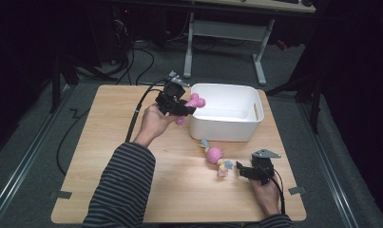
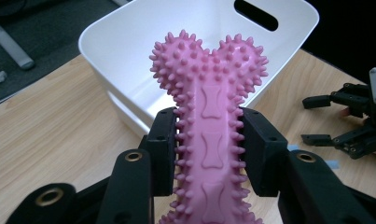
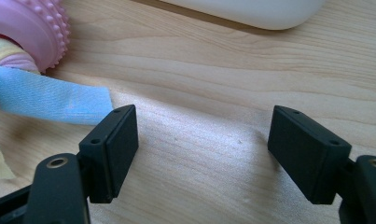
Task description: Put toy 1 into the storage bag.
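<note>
Left gripper jaws clenched on pink spiked bone toy, near left rim of white bin; early release drops toy onto tabletop. Right gripper jaws released, empty.

Pink spiky rubber bone-shaped chew toy, lifted off the table, knobbed end at the near-left rim of the white plastic tub

A light wooden desk carries the things; a white bin stands at its far side; a pink-ringed rope toy lies just before it.
</note>
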`<state>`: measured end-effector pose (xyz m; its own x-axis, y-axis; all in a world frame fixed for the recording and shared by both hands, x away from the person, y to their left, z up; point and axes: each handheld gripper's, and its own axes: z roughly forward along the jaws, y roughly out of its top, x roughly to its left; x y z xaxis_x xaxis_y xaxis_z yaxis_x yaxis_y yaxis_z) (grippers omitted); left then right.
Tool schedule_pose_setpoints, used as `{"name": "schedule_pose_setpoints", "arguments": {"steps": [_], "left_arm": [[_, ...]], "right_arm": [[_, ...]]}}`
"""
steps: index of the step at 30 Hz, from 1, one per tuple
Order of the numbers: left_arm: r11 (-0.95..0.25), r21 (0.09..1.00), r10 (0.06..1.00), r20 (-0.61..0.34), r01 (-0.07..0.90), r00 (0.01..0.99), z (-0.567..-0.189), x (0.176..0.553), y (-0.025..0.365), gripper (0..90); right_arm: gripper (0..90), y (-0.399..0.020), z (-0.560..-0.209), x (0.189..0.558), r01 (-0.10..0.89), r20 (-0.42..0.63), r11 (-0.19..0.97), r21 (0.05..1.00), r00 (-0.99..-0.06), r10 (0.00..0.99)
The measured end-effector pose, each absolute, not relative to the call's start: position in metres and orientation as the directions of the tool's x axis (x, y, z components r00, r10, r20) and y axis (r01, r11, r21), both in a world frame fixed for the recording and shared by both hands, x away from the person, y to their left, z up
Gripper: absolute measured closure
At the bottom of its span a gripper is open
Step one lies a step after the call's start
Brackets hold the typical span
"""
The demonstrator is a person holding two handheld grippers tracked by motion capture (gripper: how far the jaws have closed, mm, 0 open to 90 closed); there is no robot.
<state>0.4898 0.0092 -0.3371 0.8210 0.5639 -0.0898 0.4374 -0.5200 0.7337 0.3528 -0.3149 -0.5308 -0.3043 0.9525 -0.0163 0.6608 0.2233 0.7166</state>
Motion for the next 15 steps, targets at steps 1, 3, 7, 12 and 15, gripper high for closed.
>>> {"name": "schedule_pose_setpoints", "arguments": {"steps": [1, 3, 7, 12, 15], "left_arm": [[-0.520, 0.733, 0.564, -0.089, 0.438, 0.821, -0.338, 0.491, 0.007, 59.7], [-0.526, 0.728, 0.561, -0.092, 0.440, 0.823, -0.338, 0.493, 0.002, 59.7], [-0.535, 0.728, 0.547, -0.087, 0.428, 0.832, -0.336, 0.498, -0.009, 59.7], [-0.547, 0.729, 0.535, -0.072, 0.411, 0.842, -0.333, 0.503, -0.023, 59.7], [-0.560, 0.724, 0.532, -0.059, 0.403, 0.845, -0.333, 0.508, -0.032, 59.7]], "right_arm": [[24.5, -0.315, -0.531, 0.353, 0.661, -0.016, 0.223, 0.717, -0.304, 0.953], [24.5, -0.315, -0.531, 0.353, 0.661, -0.016, 0.223, 0.717, -0.304, 0.952], [24.5, -0.315, -0.531, 0.353, 0.661, -0.016, 0.223, 0.717, -0.304, 0.952], [24.5, -0.315, -0.531, 0.353, 0.661, -0.015, 0.222, 0.717, -0.303, 0.953], [24.5, -0.314, -0.531, 0.353, 0.662, -0.014, 0.221, 0.716, -0.302, 0.953]]}}
